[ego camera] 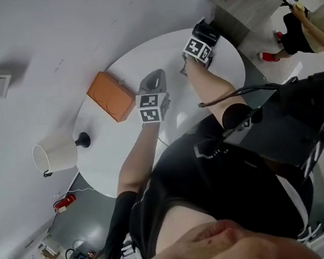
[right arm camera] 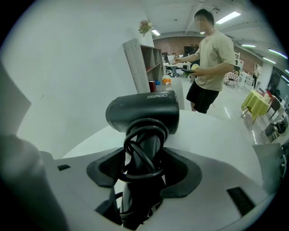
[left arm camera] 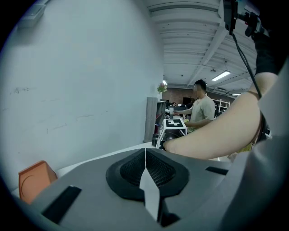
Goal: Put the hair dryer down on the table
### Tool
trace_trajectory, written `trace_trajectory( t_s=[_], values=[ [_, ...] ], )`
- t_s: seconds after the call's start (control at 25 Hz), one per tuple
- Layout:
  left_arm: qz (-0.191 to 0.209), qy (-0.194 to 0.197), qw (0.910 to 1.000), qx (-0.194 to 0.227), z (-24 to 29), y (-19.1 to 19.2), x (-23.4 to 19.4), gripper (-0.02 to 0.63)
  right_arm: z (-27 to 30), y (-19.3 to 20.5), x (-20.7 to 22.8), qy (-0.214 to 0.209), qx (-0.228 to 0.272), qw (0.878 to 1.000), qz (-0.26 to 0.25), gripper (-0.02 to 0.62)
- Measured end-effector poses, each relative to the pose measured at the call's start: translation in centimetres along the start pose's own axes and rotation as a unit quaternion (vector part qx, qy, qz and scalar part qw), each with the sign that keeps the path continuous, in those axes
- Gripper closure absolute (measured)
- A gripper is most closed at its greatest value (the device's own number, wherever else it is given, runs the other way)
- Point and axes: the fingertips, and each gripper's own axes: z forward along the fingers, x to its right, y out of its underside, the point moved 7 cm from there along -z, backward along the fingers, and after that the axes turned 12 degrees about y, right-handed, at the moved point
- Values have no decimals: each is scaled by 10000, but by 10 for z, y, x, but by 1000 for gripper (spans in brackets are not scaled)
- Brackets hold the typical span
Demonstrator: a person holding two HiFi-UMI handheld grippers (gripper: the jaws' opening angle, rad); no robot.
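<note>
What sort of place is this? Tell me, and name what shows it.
Probably an open-plan office or lab with a home-style corner staged in it: a fluorescent ceiling light and a grey shelf unit in the background, and a round white table carrying a table lamp.

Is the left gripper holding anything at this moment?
No, the left gripper has its jaws closed flat against each other with nothing between them.

Probably an open-plan office: ceiling strip lights (right arm camera: 228, 17), grey shelving unit (right arm camera: 143, 63).
</note>
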Motion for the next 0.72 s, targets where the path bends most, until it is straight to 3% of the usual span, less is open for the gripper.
trace_trajectory(
  t_s=[0.24,0.48,0.72],
  values=[
    [-69,-78,9999,84,-12,6,9,574,-2,2,-1,-552,-17,9984,-91,291],
    [-155,-200,9995,204,-30,12,10,574,-10,6,7,-742,-54,9972,-96,261],
    [-179,-384,9979,493,-57,12,9,574,-43,17,10,-1173,96,9914,-570,255]
  ],
)
